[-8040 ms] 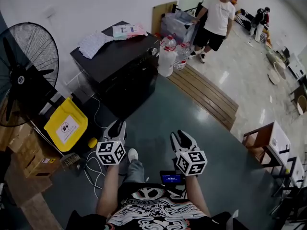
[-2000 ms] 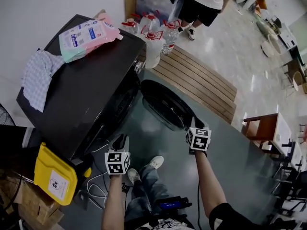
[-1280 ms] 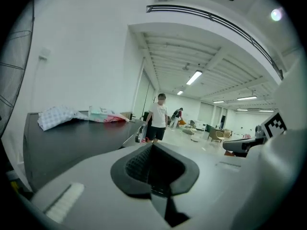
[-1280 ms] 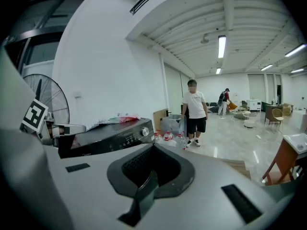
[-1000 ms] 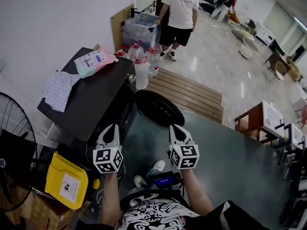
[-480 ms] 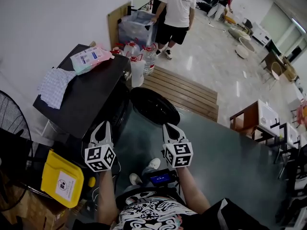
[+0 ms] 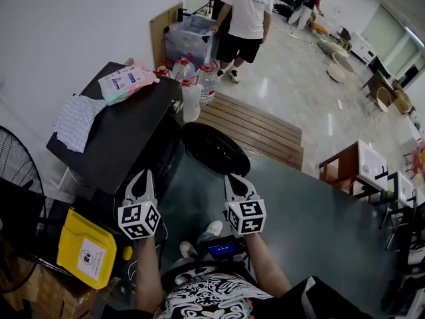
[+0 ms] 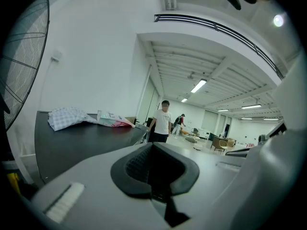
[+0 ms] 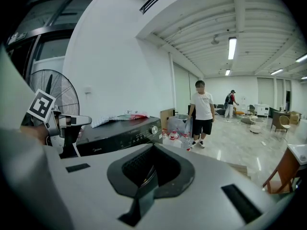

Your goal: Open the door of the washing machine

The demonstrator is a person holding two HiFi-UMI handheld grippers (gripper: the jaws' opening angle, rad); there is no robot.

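Door [image 7: 216, 148]: open, jutting out from washing machine [image 7: 119, 135] front | left tongs [image 7: 144, 175]: together, empty | right tongs [image 7: 232, 177]: together, empty

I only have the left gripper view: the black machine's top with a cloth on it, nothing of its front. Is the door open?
Observer: Yes. In the head view the round door stands swung out from the front of the washing machine.
Operator: Is the right gripper on it?
Observer: No. The right gripper has its jaws together with nothing between them, and its own view shows no door at them.
Operator: Anything close to the machine that I should note?
Observer: Water bottles stand beside its far end.
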